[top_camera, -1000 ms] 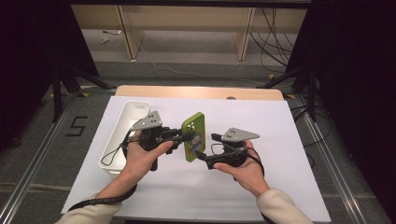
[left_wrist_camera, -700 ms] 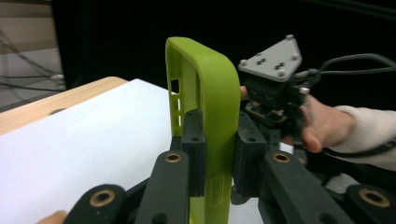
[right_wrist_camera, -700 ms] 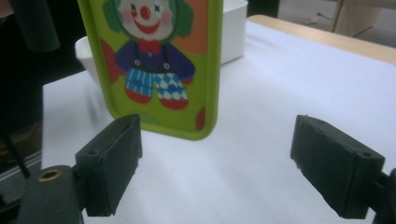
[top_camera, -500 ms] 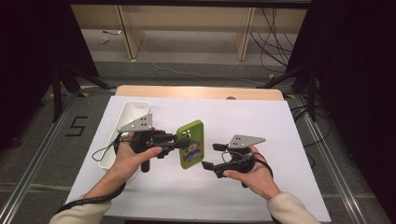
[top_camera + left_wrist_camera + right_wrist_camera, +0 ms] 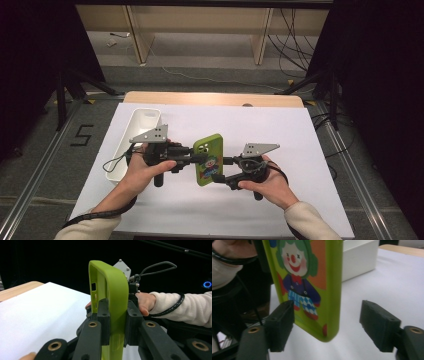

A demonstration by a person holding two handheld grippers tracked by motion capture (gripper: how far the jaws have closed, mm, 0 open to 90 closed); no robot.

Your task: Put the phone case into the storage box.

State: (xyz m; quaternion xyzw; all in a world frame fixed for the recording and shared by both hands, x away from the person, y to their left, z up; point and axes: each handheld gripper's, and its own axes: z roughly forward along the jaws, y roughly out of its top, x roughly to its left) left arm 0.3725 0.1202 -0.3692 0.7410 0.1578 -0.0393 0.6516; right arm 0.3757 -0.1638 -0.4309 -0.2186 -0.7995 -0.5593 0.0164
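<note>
**Hand-held gripper pair meets at a green phone case above the bench**

Left hand-held gripper (image 5: 196, 159) is clamped on the lime-green rubber phone case with a clown picture (image 5: 209, 159), its black jaws pressing both faces of the case's edge, as the left gripper view shows. The case (image 5: 110, 302) stands upright, lifted off the white sheet covering the bench (image 5: 300, 150), over the middle of the sheet. Right hand-held gripper (image 5: 218, 177) has just been closing; in the right gripper view its two jaws stand either side of the case's lower corner (image 5: 317, 290), one close against the printed face, the other apart from the case's edge, so it has no hold yet. A long white plastic tray (image 5: 135, 140) lies along the bench's left edge, just behind the left hand (image 5: 142, 172).
</note>
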